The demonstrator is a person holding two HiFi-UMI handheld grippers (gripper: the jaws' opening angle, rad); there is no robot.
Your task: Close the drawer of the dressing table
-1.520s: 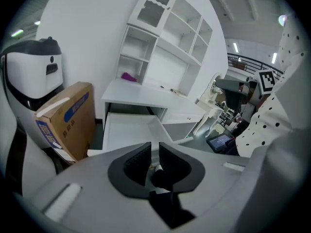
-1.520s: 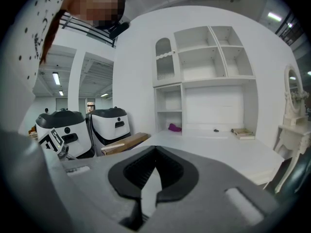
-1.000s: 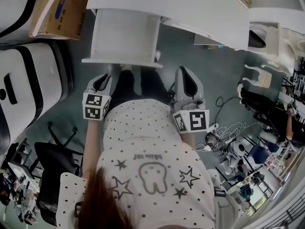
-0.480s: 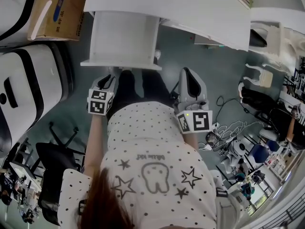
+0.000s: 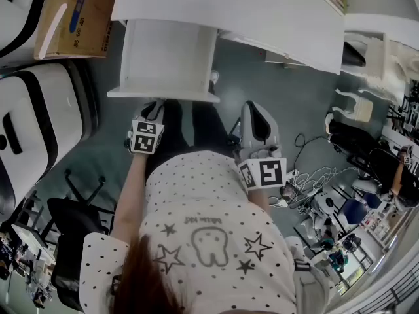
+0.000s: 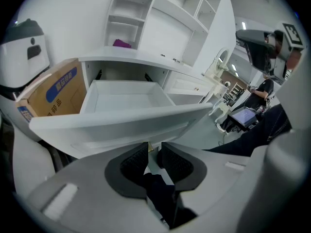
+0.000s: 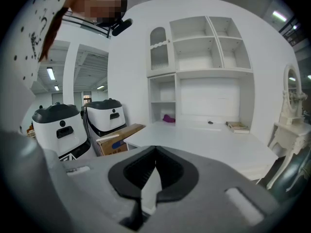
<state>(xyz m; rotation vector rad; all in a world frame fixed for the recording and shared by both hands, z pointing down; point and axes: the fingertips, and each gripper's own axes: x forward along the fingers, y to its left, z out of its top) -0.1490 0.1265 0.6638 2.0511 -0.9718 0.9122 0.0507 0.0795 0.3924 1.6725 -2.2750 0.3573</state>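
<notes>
White drawer | left hand-held gripper angled down, jaws just opening, empty | right hand-held gripper closed

A cardboard box with blue print is sitting on the floor right beside two big white-and-black machines. A black office chair is standing near them. Over on the right, a tangle of white cables is sprawling across the grey floor, near a small white chair.
</notes>
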